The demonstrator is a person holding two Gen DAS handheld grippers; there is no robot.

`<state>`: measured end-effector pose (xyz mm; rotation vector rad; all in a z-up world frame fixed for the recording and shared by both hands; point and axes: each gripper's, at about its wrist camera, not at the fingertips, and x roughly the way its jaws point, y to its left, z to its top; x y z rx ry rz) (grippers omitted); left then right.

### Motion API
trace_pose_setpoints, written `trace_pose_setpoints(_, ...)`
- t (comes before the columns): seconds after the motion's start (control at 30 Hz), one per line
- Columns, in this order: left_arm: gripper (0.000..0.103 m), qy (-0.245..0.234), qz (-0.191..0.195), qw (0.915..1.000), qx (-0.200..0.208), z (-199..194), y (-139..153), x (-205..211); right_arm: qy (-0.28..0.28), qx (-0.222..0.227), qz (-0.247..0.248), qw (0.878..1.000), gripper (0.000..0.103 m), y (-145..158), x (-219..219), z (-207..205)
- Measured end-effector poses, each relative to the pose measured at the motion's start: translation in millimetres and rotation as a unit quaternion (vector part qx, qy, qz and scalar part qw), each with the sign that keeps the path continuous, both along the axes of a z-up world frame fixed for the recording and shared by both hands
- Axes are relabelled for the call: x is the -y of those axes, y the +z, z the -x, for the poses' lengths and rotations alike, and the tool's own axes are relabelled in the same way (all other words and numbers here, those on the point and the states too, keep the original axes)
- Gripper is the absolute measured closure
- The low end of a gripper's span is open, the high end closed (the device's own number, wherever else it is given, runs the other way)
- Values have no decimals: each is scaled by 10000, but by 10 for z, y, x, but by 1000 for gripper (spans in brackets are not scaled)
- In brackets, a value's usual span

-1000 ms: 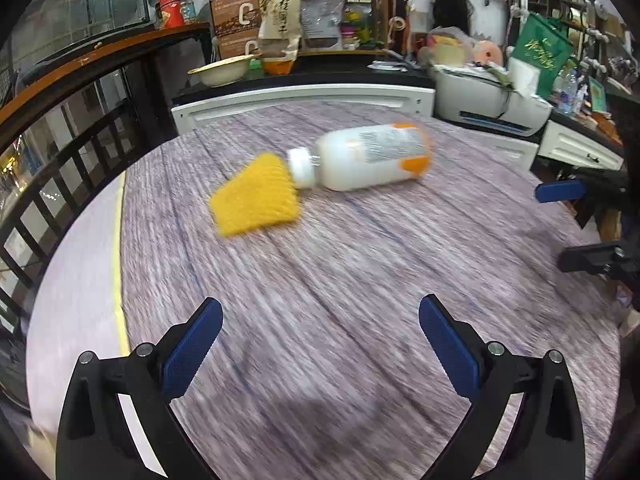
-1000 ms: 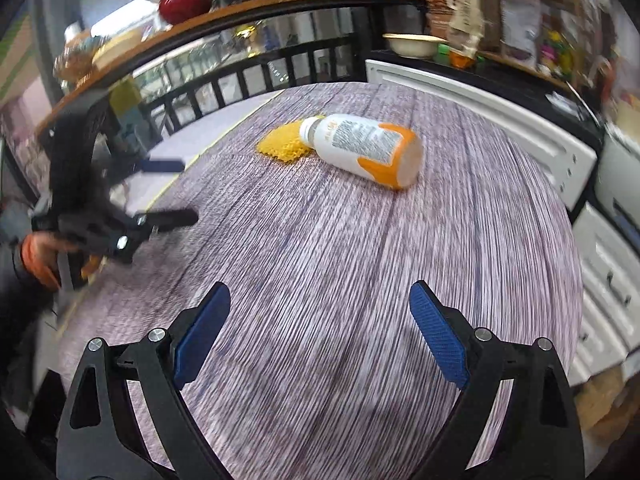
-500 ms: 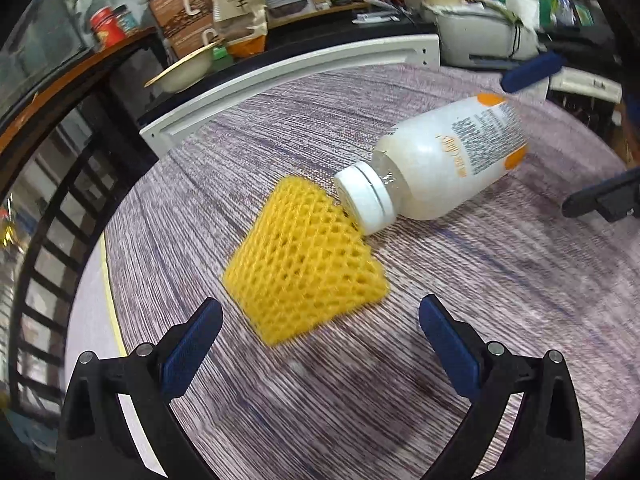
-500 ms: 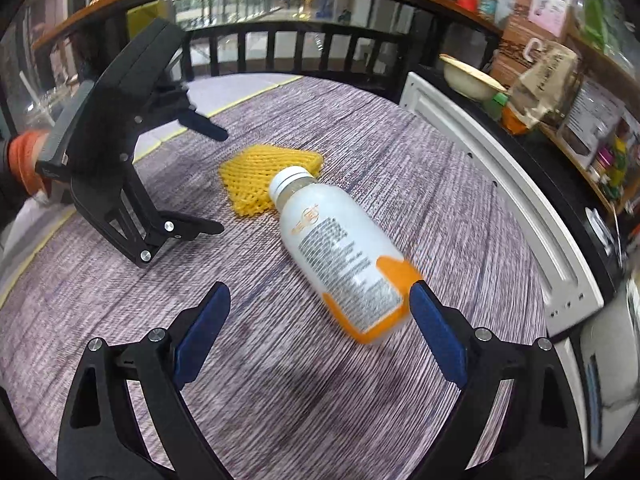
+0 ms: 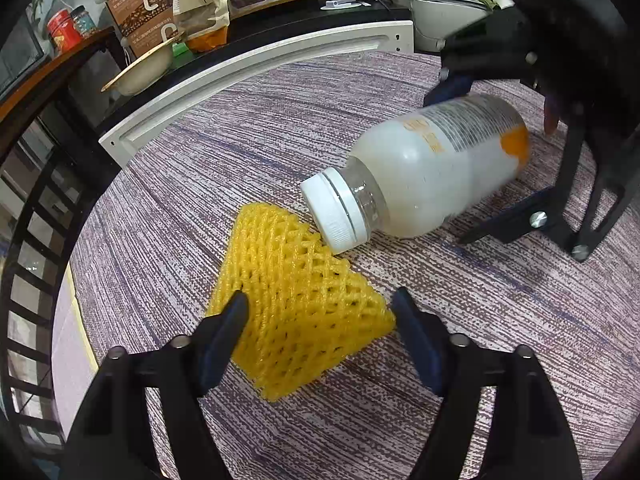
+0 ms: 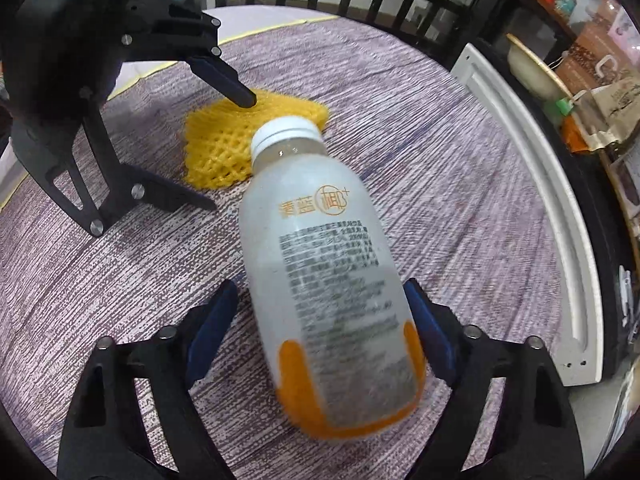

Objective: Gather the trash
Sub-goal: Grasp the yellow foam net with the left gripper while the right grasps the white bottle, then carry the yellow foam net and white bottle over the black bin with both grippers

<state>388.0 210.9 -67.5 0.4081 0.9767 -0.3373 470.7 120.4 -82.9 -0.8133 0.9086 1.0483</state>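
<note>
The left hand-held gripper [image 5: 320, 312] straddles the near end of a yellow foam net [image 5: 296, 300], its blue pads just closing in: the left pad overlaps the net's edge and the right one sits just beside its far corner, though whether either presses on the foam cannot be told. The net lies flat on the bench [image 5: 480, 380], a grey-purple woodgrain top, with one edge against the white cap of a bottle [image 5: 424, 180] lying on its side. The right hand-held gripper [image 6: 320, 320] brackets the orange-banded lower half of that bottle, its jaws also just narrowing; the right pad looks to be against the bottle's side, while a strip of bench shows between the left pad and the plastic. The bottle is milky and semi-clear, with a printed label, and its base points towards the right gripper. Beyond the bench's far edge runs a white panel [image 5: 256, 76], then a dark shelf crowded with a bowl [image 5: 140, 74], snack bags [image 5: 200, 0] and a red tin [image 5: 62, 30].
</note>
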Motion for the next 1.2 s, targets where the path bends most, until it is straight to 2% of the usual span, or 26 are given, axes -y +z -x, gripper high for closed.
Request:
trace_pose_setpoints(0.07, 49, 69, 37, 10000, 28, 17, -3, -14, -71, -250, -87, 9996, 38, -11, -28, -41)
trace_pose_setpoints(0.1, 51, 121, 50, 9999, 42, 28, -4, -26, -113, -424, -149, 9989, 39, -8, -26, -50)
trace_pose_setpoints(0.17, 63, 232, 20, 9997, 86, 41, -4, -48, -230, -460, -189, 9985, 39, -8, -5, -29)
trace_pose_setpoints(0.37, 76, 641, 52, 9977, 193, 49, 22, -75, -725, -532, -382, 9952, 41, 16, 140, 47)
trace_pose_setpoints(0.57, 80, 952, 334, 9937, 495, 225, 93, -81, -1014, -585, -765, 9902, 42, 99, 364, 233)
trace_pose_setpoints(0.67, 80, 1085, 572, 9891, 809, 394, 180, -20, -1043, -592, -940, 9883, 42, 114, 477, 392)
trace_pose_setpoints(0.87, 80, 1400, 1071, 9782, 1096, 756, 338, 156, -1141, -704, -1439, 9805, 42, 170, 620, 716)
trace_pose_setpoints(1.0, 80, 1440, 1347, 9710, 1350, 1033, 463, 288, -1248, -779, -1821, 9722, 42, 323, 795, 958)
trace_pose_setpoints(1.2, 80, 1433, 1644, 9619, 1649, 1498, 588, 536, -1429, -590, -2268, 9616, 42, 506, 1204, 1412)
